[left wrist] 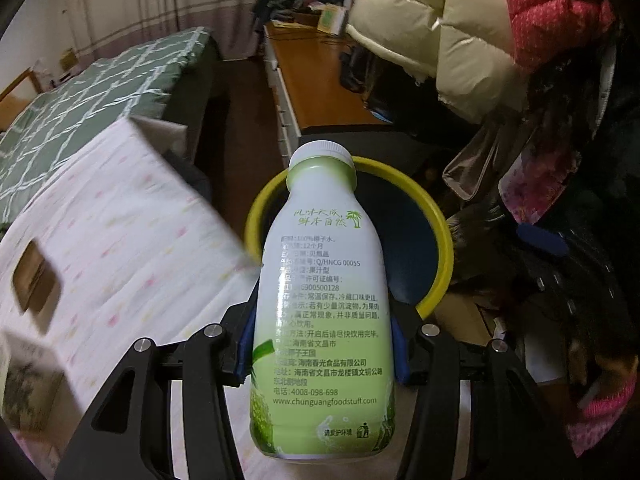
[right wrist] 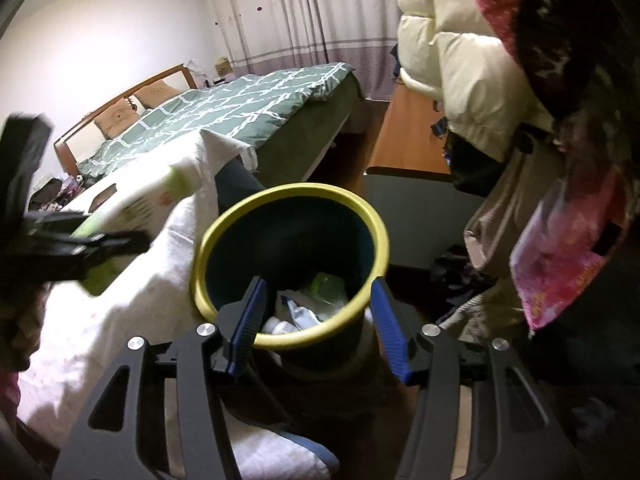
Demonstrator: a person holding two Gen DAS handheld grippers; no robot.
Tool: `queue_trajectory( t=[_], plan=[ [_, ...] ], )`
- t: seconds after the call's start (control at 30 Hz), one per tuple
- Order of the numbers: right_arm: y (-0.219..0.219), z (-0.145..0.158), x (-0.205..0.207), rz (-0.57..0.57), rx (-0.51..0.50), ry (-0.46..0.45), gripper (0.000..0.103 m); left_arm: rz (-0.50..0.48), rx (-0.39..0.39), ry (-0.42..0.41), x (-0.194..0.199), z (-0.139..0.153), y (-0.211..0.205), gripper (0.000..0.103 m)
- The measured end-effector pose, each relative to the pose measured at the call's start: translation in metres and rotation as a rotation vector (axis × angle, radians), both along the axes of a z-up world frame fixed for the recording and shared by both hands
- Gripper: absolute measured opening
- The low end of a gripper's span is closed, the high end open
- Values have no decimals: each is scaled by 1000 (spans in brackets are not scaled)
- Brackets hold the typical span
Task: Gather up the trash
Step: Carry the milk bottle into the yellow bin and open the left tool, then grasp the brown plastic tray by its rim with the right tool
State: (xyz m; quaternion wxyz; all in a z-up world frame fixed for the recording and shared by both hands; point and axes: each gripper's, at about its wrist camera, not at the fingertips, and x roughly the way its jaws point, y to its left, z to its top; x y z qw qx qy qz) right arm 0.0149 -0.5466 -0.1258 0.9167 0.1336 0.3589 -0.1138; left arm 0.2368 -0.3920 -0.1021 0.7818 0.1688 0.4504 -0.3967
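Bottle [left wrist: 324,300] is sitting clamped in the left gripper [left wrist: 322,344], neck pointing at 12 o'clock toward the bin [left wrist: 434,216] just beyond. The right gripper [right wrist: 316,332] is hanging with fingers spread and nothing between them, over the bin's rim at 6 o'clock. Judging from this, letting go too early risks the bottle striking the rim and rolling onto the cloth [left wrist: 120,220] at 9 o'clock.

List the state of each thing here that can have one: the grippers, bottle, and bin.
Left gripper: shut on the bottle.
Bottle: capped, held over the bin's near rim.
Right gripper: open, empty, above the bin.
Bin: upright, uncovered, trash at the bottom.
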Motion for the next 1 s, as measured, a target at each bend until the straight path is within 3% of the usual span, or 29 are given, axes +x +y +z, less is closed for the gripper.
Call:
queue_trajectory(
  t=[0.27, 0.37, 0.5, 0.73, 0.9, 1.0],
  plan=[
    [-11, -3, -15, -25, 14, 3, 52, -7, 21, 6, 16, -20, -56, 53],
    [-11, -2, -17, -23, 16, 0, 52, 17, 0, -18, 18, -18, -63, 77],
    [-8, -2, -16, -13, 16, 3, 53, 29, -44, -35, 14, -5, -50, 79],
    [10, -2, -2, 34, 17, 12, 53, 155, -195, -160, -12, 42, 50, 89],
    [41, 3, 21, 120, 12, 21, 54, 311, -285, -263, -34, 62, 152, 94],
    [66, 7, 34, 176, 12, 19, 54, 439, -285, -371, -48, 71, 216, 96]
  ],
)
